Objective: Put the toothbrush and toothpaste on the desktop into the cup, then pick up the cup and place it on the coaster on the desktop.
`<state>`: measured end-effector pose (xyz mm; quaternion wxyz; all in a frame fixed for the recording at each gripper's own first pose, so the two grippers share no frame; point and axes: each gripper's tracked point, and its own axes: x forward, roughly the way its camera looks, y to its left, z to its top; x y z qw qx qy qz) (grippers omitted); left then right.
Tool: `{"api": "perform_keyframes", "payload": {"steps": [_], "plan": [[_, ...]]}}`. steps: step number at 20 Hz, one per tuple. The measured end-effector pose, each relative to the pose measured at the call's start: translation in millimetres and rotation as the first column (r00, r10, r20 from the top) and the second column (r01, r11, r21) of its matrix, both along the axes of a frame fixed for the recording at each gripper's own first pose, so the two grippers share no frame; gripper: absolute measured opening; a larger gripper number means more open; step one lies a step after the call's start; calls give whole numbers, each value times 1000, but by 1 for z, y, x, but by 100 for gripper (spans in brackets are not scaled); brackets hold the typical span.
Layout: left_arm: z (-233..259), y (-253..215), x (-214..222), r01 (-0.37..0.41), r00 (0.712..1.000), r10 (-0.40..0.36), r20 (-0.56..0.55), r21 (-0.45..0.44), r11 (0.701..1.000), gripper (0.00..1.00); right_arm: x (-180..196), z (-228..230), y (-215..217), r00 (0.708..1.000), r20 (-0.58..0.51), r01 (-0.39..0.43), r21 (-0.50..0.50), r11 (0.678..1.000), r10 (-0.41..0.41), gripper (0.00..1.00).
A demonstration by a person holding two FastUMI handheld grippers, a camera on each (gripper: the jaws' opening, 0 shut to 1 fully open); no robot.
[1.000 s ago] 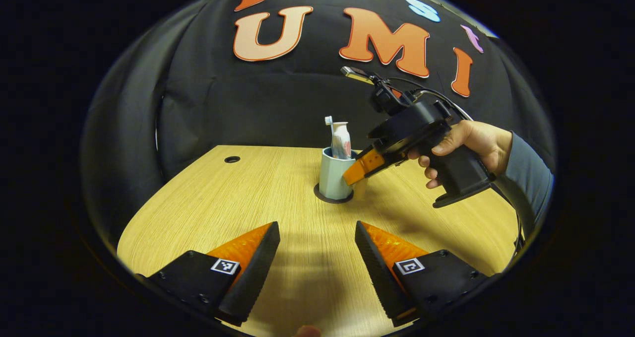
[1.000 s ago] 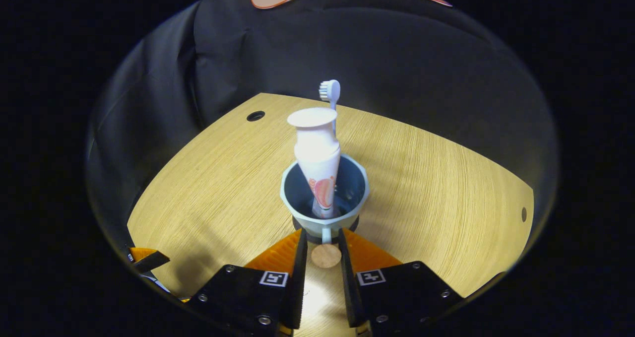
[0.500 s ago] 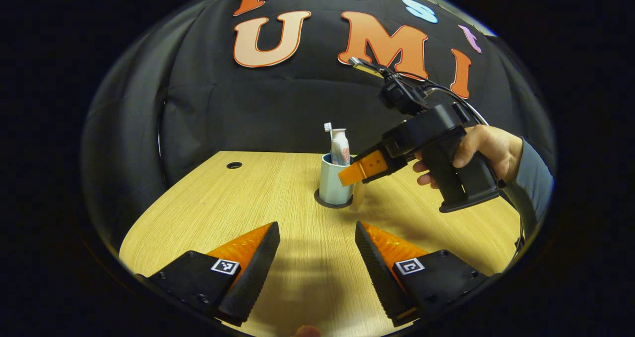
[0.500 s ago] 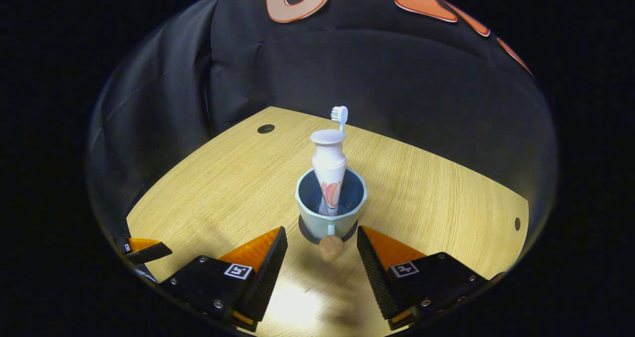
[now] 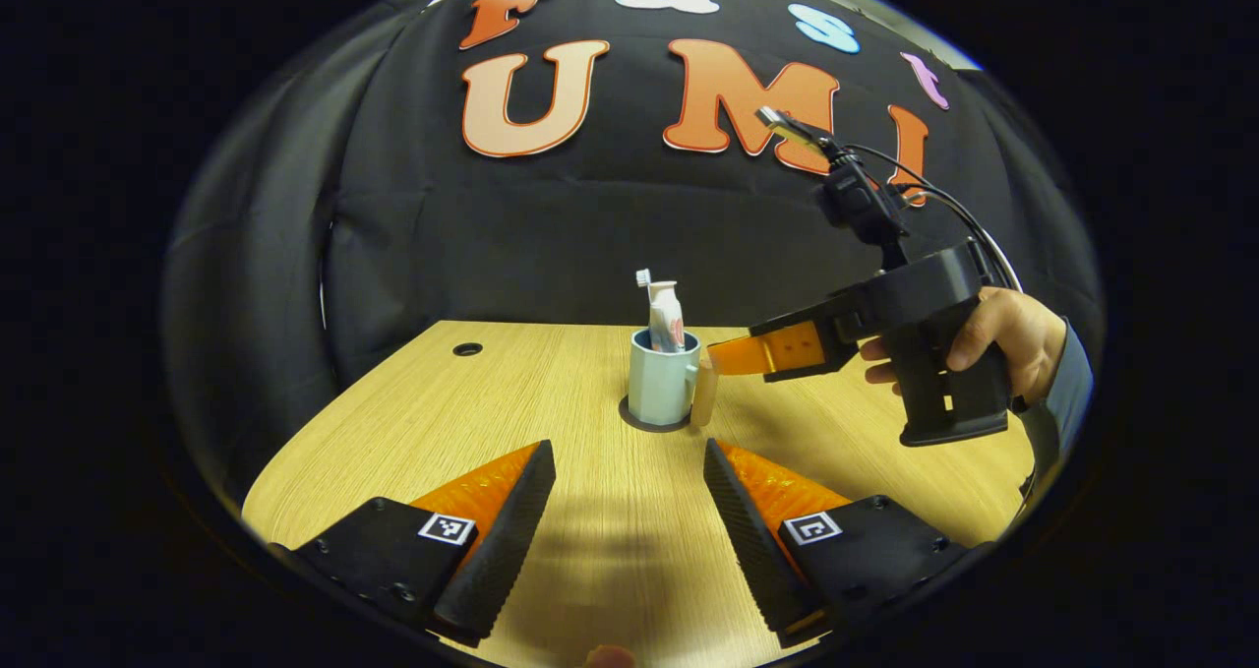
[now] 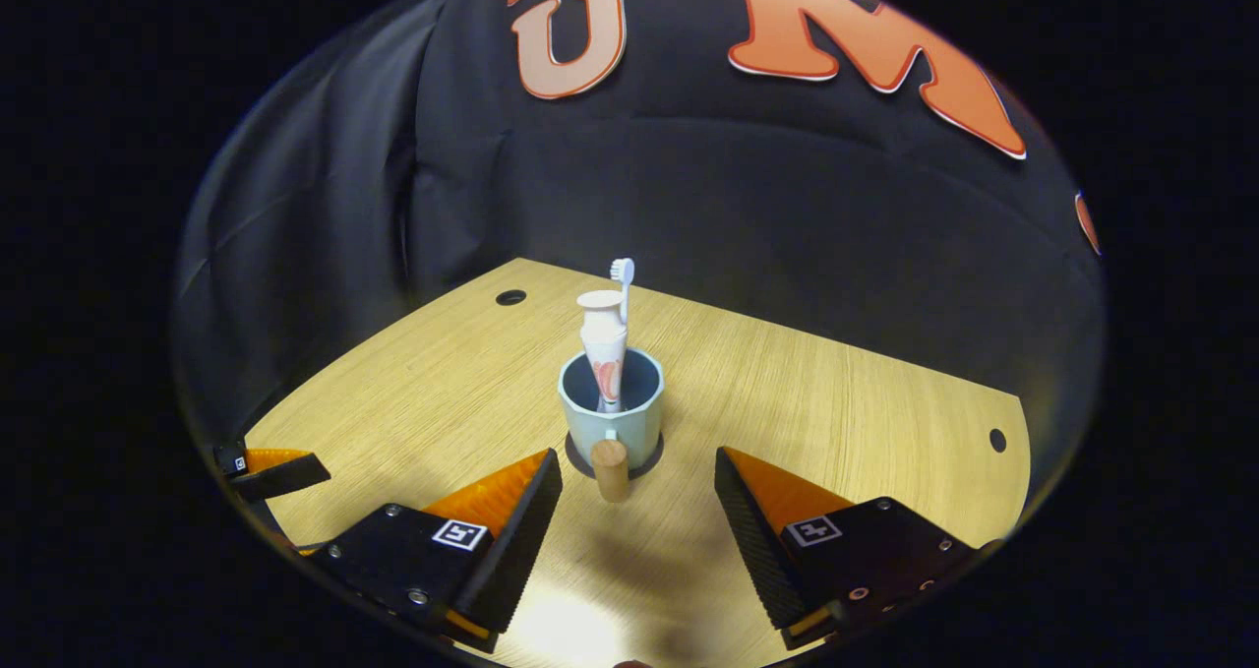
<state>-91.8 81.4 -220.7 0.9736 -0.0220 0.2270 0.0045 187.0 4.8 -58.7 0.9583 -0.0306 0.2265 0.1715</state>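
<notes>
A pale blue cup [image 5: 660,385] [image 6: 611,424] with a wooden handle [image 6: 611,468] stands on a dark round coaster [image 5: 630,419] [image 6: 653,451] mid-desk. In it stand a white toothbrush [image 6: 623,276] [image 5: 643,278] and a white toothpaste tube [image 6: 602,338] [image 5: 667,316]. My right gripper [image 6: 637,486] is open just short of the handle, touching nothing; in the left gripper view the right gripper [image 5: 767,353] hovers right of the cup, held by a hand [image 5: 1003,338]. My left gripper [image 5: 629,496] is open and empty over the near desk.
The wooden desk [image 5: 551,393] has a cable hole at the far left [image 5: 467,349] [image 6: 510,297] and another near the right edge [image 6: 998,440]. One finger of the left gripper [image 6: 270,469] shows at the desk's near left. Black cloth walls surround the desk.
The right gripper let go of the cup handle, opened its jaws and pulled back and up. The cup stays on the coaster. The left gripper barely moved.
</notes>
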Motion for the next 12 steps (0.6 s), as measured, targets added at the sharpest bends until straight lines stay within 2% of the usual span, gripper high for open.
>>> {"api": "perform_keyframes", "payload": {"steps": [6,12], "plan": [[12,-15,-1,12,999,-12,37,7,1000,98,-29,24,-36,993,104,56,55,997,-61,94],[26,-27,-1,15,996,-15,89,1,1000,98,-64,35,-72,969,212,112,80,990,-127,94]]}}
